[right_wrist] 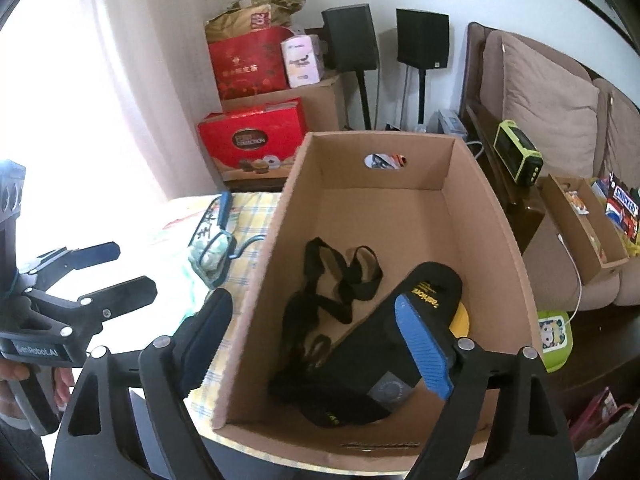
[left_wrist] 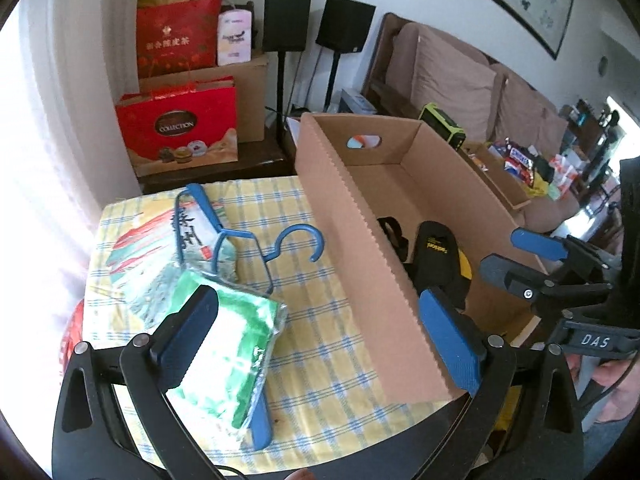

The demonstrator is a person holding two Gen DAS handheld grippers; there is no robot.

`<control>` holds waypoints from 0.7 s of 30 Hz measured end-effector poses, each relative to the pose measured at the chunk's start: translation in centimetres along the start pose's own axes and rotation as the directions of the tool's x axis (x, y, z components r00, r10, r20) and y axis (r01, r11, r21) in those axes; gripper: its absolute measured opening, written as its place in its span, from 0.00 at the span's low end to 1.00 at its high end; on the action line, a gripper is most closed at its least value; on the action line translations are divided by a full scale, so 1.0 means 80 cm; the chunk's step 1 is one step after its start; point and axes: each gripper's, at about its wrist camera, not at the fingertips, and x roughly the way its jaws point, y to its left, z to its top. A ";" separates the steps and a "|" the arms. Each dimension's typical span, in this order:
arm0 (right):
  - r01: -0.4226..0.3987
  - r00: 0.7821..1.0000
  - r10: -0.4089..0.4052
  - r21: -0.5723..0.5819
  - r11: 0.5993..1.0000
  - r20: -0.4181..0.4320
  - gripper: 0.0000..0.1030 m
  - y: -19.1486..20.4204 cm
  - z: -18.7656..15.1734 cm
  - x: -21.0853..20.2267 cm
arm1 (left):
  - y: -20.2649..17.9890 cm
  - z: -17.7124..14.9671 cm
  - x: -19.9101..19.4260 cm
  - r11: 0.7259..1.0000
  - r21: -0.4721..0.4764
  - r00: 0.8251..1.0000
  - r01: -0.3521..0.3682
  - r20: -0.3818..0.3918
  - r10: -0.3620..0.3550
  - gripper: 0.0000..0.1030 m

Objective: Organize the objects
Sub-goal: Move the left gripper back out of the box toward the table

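Left wrist view:
Surface: a table under a yellow cloth with blue check lines [left_wrist: 320, 320], its dark edge showing at the bottom.
Left gripper [left_wrist: 320, 332]: jaws spread wide, nothing between the pads; it hangs over the cloth, one finger in front of the packet, the other at the box's near wall.
Packets: a green-and-white plastic-wrapped packet [left_wrist: 236, 344] lies on the cloth, beside a second printed green packet [left_wrist: 188, 236].
Hanger: a blue plastic clothes hanger [left_wrist: 248, 240] lies across the printed packet, hook toward the box.
Box: an open brown cardboard box [left_wrist: 360, 264] stands on the right of the table.
Room: red gift bags [left_wrist: 180, 128] stacked at a bright window, two black speakers on stands [left_wrist: 316, 24], a sofa with tan cushions [left_wrist: 456, 76].

Right wrist view:
Right gripper [right_wrist: 316, 340]: jaws wide apart and empty, straddling the box's left wall.
Box contents: a black pouch with yellow lettering [right_wrist: 384, 344] and a loose black strap [right_wrist: 332, 284] lie on the box floor.
Left gripper, seen from here: at the left edge, held in a hand [right_wrist: 24, 384], fingers parted.
Room: a lime-green radio [right_wrist: 518, 152] on a dark side table.
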 end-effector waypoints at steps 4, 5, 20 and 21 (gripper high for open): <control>0.005 1.000 -0.005 -0.011 1.000 -0.002 0.85 0.016 -0.002 -0.002 | 0.010 -0.009 -0.017 1.000 -0.007 0.999 -0.022 0.040 0.023 1.00; 0.006 1.000 -0.006 -0.014 1.000 -0.003 0.87 0.021 -0.003 -0.002 | 0.013 -0.010 -0.020 1.000 -0.008 0.999 -0.026 0.043 0.027 1.00; -0.018 0.999 0.021 -0.068 0.997 0.031 1.00 0.082 -0.009 -0.009 | 0.060 -0.041 -0.051 0.993 -0.069 0.992 -0.094 0.080 0.099 1.00; -0.026 0.999 0.028 -0.068 0.997 0.030 1.00 0.084 -0.009 -0.008 | 0.064 -0.043 -0.053 0.992 -0.073 0.990 -0.104 0.083 0.110 1.00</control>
